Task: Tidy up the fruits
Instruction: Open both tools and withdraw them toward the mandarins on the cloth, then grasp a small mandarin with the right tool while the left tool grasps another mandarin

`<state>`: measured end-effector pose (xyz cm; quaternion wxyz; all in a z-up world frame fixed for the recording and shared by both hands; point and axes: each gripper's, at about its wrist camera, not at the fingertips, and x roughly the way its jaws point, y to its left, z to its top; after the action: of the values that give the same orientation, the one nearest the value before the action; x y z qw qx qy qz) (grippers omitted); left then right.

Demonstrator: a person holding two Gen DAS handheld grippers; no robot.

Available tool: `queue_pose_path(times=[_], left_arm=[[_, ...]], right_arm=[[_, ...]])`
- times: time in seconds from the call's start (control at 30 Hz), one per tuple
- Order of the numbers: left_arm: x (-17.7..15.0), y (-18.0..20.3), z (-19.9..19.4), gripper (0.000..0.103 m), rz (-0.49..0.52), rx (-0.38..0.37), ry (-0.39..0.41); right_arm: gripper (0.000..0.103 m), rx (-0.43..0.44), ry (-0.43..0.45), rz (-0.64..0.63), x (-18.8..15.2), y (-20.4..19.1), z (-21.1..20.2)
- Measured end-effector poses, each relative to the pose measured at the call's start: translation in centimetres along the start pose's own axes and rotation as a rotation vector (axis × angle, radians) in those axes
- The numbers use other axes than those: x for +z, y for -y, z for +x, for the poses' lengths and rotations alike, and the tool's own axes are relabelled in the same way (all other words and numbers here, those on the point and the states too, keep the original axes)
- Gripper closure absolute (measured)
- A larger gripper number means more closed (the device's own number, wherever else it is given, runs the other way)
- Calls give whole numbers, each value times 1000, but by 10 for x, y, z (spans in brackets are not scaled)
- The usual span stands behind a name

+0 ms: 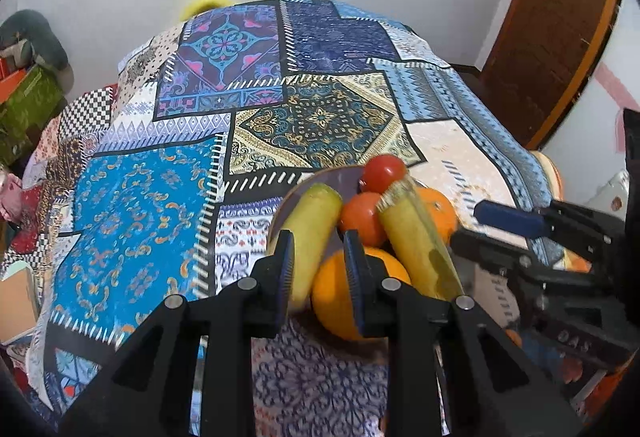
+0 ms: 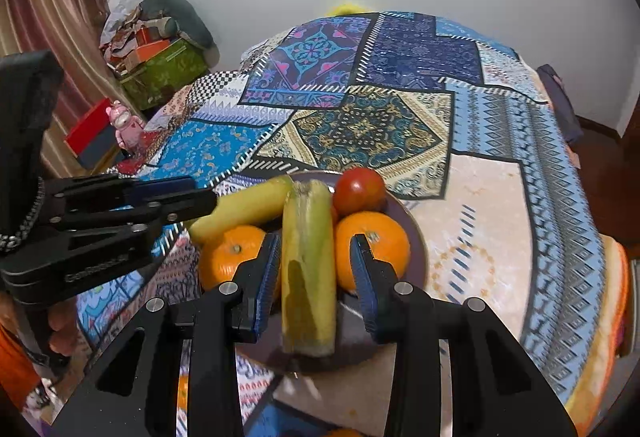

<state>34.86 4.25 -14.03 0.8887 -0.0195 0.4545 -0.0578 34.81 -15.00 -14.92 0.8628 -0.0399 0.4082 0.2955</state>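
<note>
**Fruit gathered on plate; both grippers over it**

Grippers are hovering just above the dark plate [image 2: 416, 237] on the patchwork tablecloth [image 2: 500, 197]. Left gripper [image 1: 320, 257] is sitting nearly closed; one banana [image 1: 312, 229] and an orange [image 1: 336, 297] are showing between its pads, contact unclear. Right gripper [image 2: 316, 269] is standing partly open astride the second banana [image 2: 308, 269], pads clear of it. Another orange [image 2: 376, 245] and two tomatoes [image 1: 384, 171] [image 1: 362, 215] are lying beyond, all on the plate.
</note>
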Motion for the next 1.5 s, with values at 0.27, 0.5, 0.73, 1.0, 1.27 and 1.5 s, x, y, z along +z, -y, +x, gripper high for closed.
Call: queue_pose_path(times=[0.27,0.5,0.73,1.0,1.27,1.5], left_arm=[[-31,14,-45,56,-8,-21,35],[-59,19,-64,56,-39,-36,19],[-88,27,-65,54,-64,-36,-24],[-119,30,-50,51,-57,-17,-88],[-132,36,-36,51,-47,-43,-128],[-129,49,-22,56,-15,-86,-148]], right_arm=[[64,-16,11,11,-27,3,-36],[62,-1,-5,50,-60,3,-49],[62,-42,-22,50,-89,2,-51],[62,-52,-75,71,-111,19,-48],[62,-24,-101,71,-122,17,-42],[62,-8,-122,58,-118,14,-29]])
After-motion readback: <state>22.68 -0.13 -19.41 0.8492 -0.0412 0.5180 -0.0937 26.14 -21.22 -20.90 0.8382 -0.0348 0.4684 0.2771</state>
